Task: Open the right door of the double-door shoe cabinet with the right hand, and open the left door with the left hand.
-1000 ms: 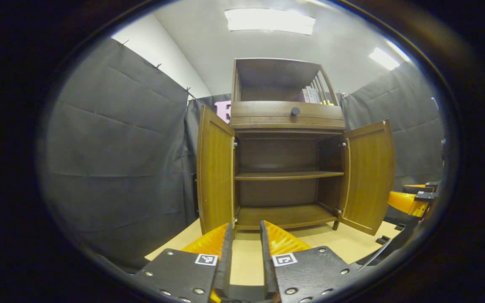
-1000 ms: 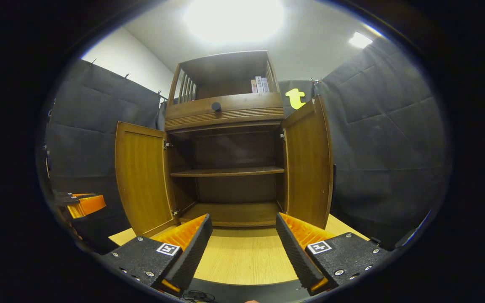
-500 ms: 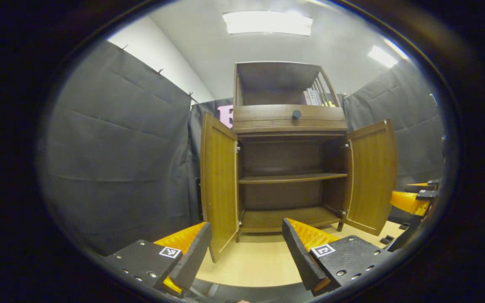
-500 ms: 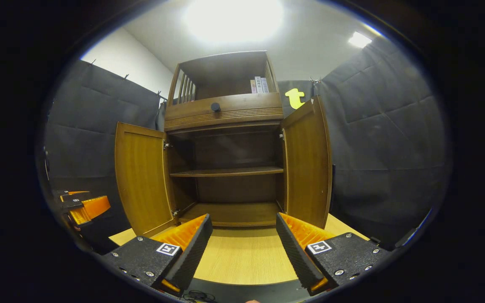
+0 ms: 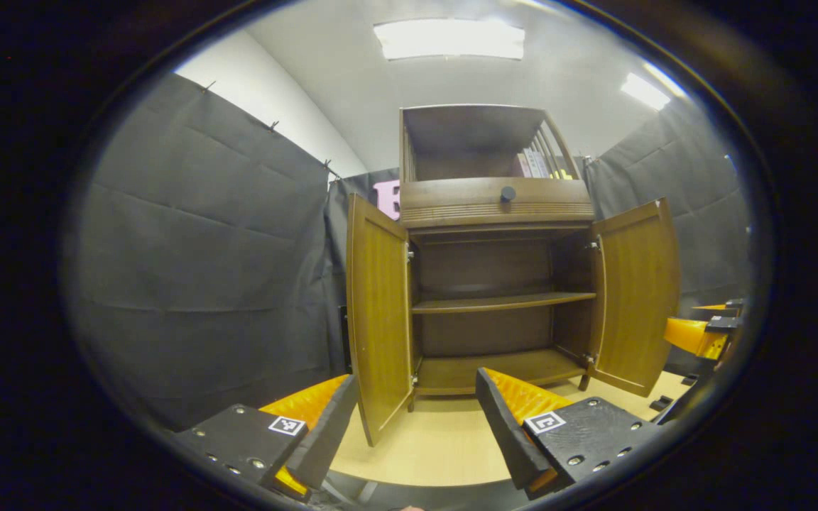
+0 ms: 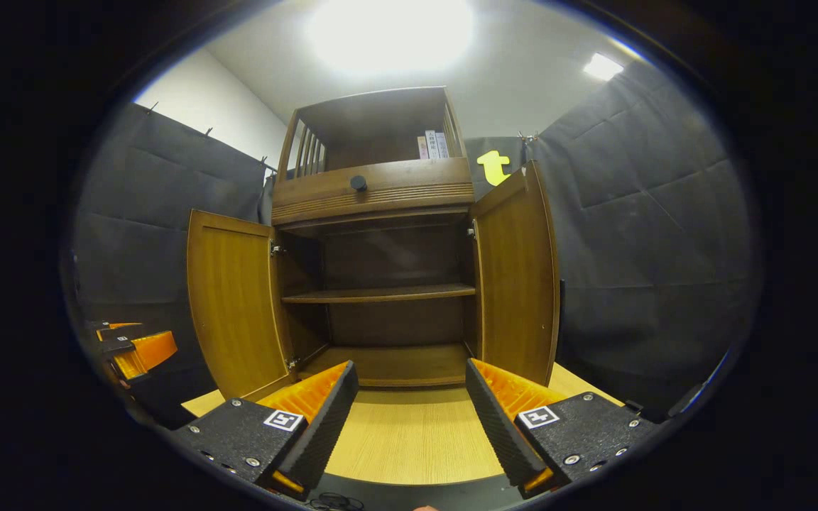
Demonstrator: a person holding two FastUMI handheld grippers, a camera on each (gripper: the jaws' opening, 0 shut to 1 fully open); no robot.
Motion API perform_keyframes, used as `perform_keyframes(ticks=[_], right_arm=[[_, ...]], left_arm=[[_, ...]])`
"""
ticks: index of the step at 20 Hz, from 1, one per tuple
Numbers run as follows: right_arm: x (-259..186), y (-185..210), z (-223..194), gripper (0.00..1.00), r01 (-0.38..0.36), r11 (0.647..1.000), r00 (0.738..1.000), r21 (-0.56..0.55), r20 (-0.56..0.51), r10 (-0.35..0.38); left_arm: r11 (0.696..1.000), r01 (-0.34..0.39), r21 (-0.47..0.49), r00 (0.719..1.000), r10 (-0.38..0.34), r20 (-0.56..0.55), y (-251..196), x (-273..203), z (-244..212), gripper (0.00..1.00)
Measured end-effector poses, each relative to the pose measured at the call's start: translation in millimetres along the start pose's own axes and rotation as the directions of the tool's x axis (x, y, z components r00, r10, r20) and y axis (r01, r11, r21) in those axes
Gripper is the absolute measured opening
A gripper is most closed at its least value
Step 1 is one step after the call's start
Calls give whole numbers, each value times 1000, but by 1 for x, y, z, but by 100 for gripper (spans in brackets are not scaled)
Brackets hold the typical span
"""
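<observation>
The brown wooden shoe cabinet stands on a light wood table with both doors swung wide. In the left gripper view its left door sits just beyond my left gripper, which is open with nothing between its fingers. The right door hangs open at the far side. In the right gripper view the right door stands edge-on and the left door opens outward. My right gripper is open and holds nothing. The inner shelf is bare.
The light wood table carries the cabinet. Black cloth walls close in on both sides. Books stand in the cabinet's top compartment, and a round knob sits on the drawer. The other gripper's orange fingers show at each view's edge.
My left gripper went from narrow to wide open and drew back slightly to the left of the left door. The right gripper stayed open and barely moved.
</observation>
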State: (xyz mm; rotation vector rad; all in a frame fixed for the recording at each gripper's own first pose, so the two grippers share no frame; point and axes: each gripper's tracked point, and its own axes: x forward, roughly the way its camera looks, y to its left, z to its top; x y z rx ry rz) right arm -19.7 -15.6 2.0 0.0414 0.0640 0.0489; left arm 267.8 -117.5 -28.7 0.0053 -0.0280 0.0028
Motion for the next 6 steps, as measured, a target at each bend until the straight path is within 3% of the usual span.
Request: perform_keyframes(ticks=[6], right_arm=[[3,5,-2,94,-2,1000,1000,-4,-3,2]], left_arm=[[1000,-7,5,1000,7,6,2,0,1,100]])
